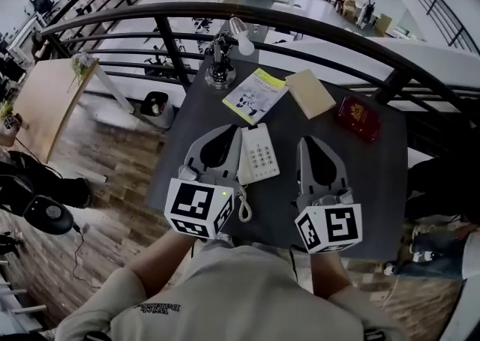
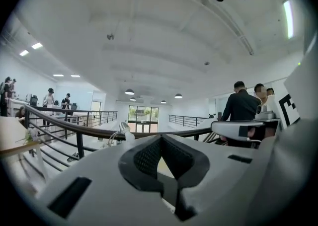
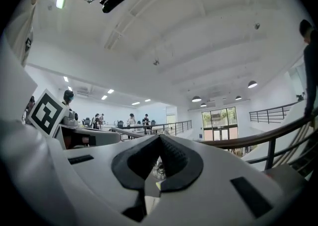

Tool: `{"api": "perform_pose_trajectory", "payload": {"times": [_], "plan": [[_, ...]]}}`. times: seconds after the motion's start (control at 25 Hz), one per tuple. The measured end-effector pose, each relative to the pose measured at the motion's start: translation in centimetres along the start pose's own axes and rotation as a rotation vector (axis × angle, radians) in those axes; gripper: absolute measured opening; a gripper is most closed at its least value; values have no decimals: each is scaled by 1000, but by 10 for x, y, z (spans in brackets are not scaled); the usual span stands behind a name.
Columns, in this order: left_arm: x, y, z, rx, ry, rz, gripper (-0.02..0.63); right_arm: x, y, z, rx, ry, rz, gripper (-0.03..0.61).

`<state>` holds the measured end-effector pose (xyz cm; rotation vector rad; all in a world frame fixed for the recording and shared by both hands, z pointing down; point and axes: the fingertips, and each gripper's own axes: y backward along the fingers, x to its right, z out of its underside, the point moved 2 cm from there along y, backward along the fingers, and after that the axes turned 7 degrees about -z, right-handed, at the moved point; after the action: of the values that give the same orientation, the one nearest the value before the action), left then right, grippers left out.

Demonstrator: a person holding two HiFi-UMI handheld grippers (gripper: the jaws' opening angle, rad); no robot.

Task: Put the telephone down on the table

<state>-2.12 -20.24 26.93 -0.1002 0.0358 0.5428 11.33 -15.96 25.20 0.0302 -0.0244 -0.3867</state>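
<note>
White and keypad-up, the telephone (image 1: pixel 259 152) is found lying flat on the dark grey bench (image 1: pixel 375 178), with its coiled cord (image 1: pixel 244 209) trailing toward the near edge. It is placed between the two tools. The left hand-held gripper (image 1: pixel 228 130) is seen just beside the telephone's left edge, and the right hand-held gripper (image 1: pixel 307 141) stands apart from it on the other side.

In the left gripper view the jaws of the left hand-held gripper (image 2: pixel 160 138) are pressed together at the tips, and nothing is caught between them. The same is recorded in the right gripper view for the right hand-held gripper (image 3: pixel 159 137): the tips are closed and nothing is held. The telephone is gripped by neither tool.

Beyond the telephone, a yellow-and-white booklet (image 1: pixel 256 95), a tan notebook (image 1: pixel 310 93) and a dark red booklet (image 1: pixel 358 117) are laid on the bench. A desk lamp (image 1: pixel 223 53) is stood at the far left corner, by the railing (image 1: pixel 315 28).
</note>
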Motion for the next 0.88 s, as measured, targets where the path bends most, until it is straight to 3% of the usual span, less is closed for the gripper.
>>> {"api": "perform_pose_trajectory", "payload": {"times": [0.12, 0.24, 0.52, 0.88], "plan": [[9, 12, -15, 61, -23, 24, 5, -7, 12, -15, 85, 16, 5, 2], [12, 21, -18, 99, -53, 28, 5, -12, 23, -18, 106, 51, 24, 2], [14, 38, 2, 128, -75, 17, 5, -18, 41, 7, 31, 55, 39, 2], [6, 50, 21, 90, -91, -4, 5, -30, 48, 18, -9, 78, 27, 2]]}}
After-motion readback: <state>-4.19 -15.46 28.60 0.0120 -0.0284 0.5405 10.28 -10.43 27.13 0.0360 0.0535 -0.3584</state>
